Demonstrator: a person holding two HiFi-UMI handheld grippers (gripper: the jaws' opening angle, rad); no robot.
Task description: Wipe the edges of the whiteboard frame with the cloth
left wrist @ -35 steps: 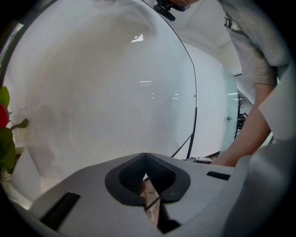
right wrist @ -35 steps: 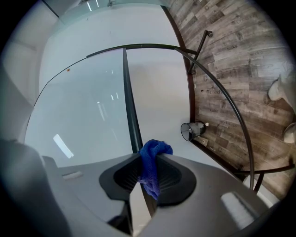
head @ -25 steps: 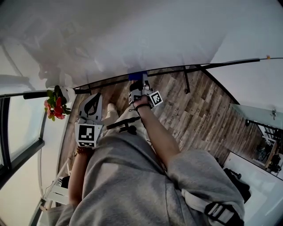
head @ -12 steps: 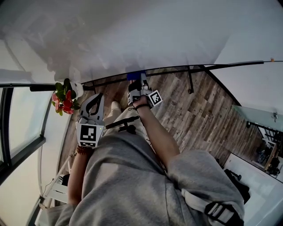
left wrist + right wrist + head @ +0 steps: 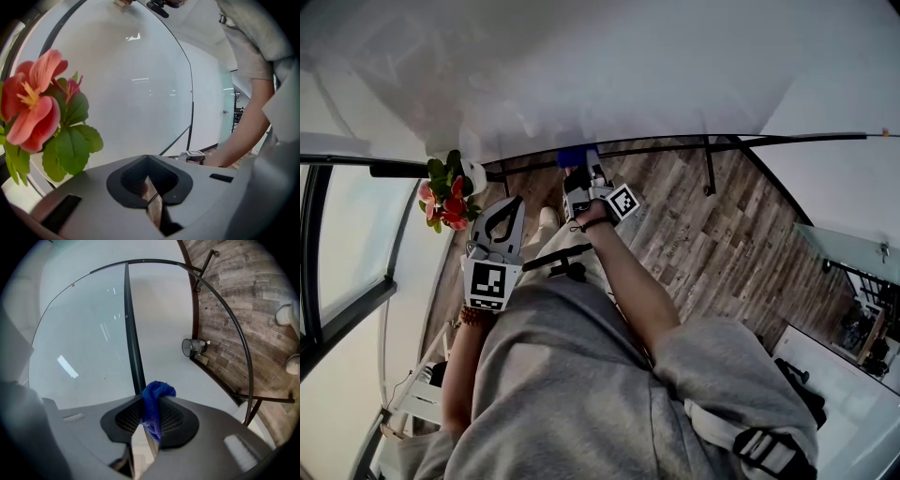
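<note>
The whiteboard [image 5: 609,75] fills the top of the head view, with its black frame [image 5: 675,148] running along the lower edge above the wooden floor. My right gripper [image 5: 579,169] is shut on a blue cloth [image 5: 572,157] that is pressed to that lower frame bar. In the right gripper view the cloth [image 5: 157,399] bulges out of the right gripper [image 5: 149,430], just in front of a black frame bar [image 5: 132,343]. My left gripper [image 5: 506,211] hangs back from the board beside the flowers. Its jaws [image 5: 152,197] are shut with nothing in them.
Red artificial flowers [image 5: 445,197] with green leaves stand at the board's left end, close to the left gripper; the same flowers [image 5: 37,108] show in the left gripper view. A castor [image 5: 193,347] and stand legs [image 5: 709,169] sit on the wooden floor [image 5: 722,244]. A glass wall [image 5: 347,253] is at the left.
The right gripper has carried the cloth a little to the left along the lower frame bar. The flowers have shifted right in view. The left gripper has barely moved.
</note>
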